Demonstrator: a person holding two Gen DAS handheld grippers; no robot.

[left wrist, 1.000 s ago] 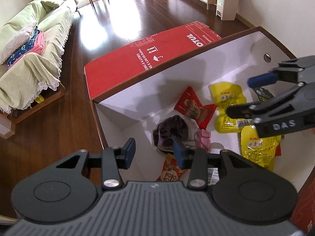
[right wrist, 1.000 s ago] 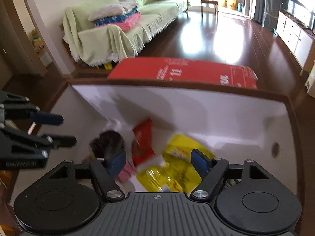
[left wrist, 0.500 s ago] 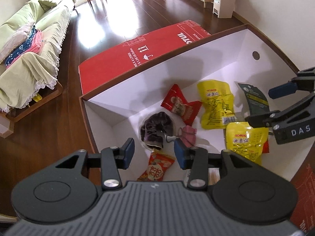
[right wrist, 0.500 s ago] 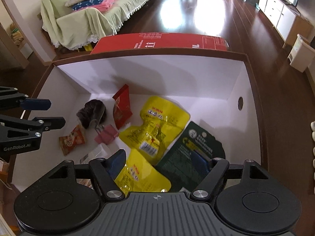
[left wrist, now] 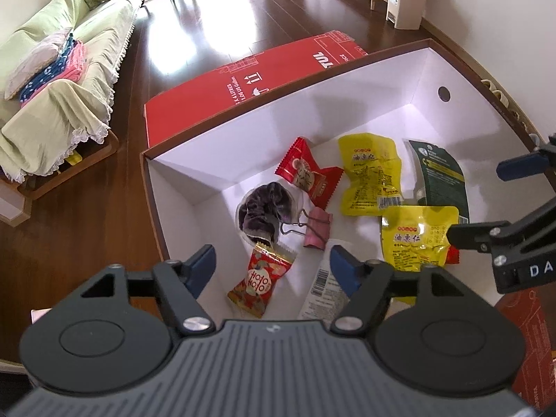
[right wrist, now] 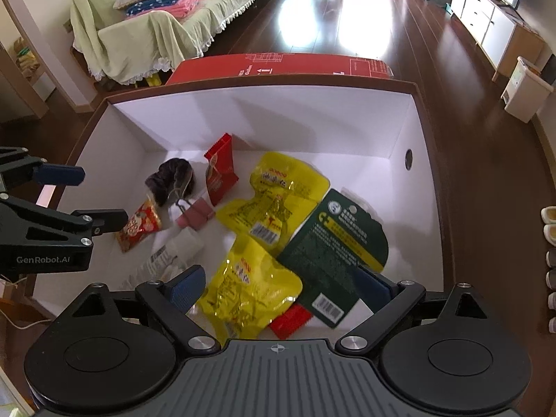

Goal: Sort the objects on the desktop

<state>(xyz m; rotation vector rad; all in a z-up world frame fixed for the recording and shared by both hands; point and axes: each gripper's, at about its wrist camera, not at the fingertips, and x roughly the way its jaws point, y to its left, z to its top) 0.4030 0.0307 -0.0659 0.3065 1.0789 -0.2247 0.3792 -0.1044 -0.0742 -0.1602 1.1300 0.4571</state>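
Note:
A white-walled box (left wrist: 194, 177) (right wrist: 264, 118) holds the objects. Inside lie two yellow snack pouches (left wrist: 368, 173) (right wrist: 288, 187), a dark green packet (left wrist: 441, 177) (right wrist: 333, 243), a red candy wrapper (left wrist: 309, 173) (right wrist: 219, 170), a small red snack bag (left wrist: 260, 278) (right wrist: 139, 224), a pink binder clip (left wrist: 318, 226) (right wrist: 196, 213), a dark purple scrunchie (left wrist: 264, 205) (right wrist: 172, 177) and a white labelled packet (left wrist: 323, 288) (right wrist: 170, 253). My left gripper (left wrist: 272, 266) (right wrist: 93, 194) hangs open above the box's left side. My right gripper (right wrist: 278, 286) (left wrist: 486, 201) hangs open over the nearer yellow pouch (right wrist: 250, 278) and green packet. Neither holds anything.
A red cardboard flap (left wrist: 250, 83) (right wrist: 278, 64) lies on the wooden floor behind the box. A covered sofa (left wrist: 59, 80) (right wrist: 163, 17) with folded cloths stands at the left. A small bin (left wrist: 406, 0) (right wrist: 524, 87) stands by the wall. Shoes (right wrist: 549, 229) line the right edge.
Both grippers have pulled back and risen, so more of the box floor shows. The left gripper's fingers stand wider apart than a second ago. The objects have not moved.

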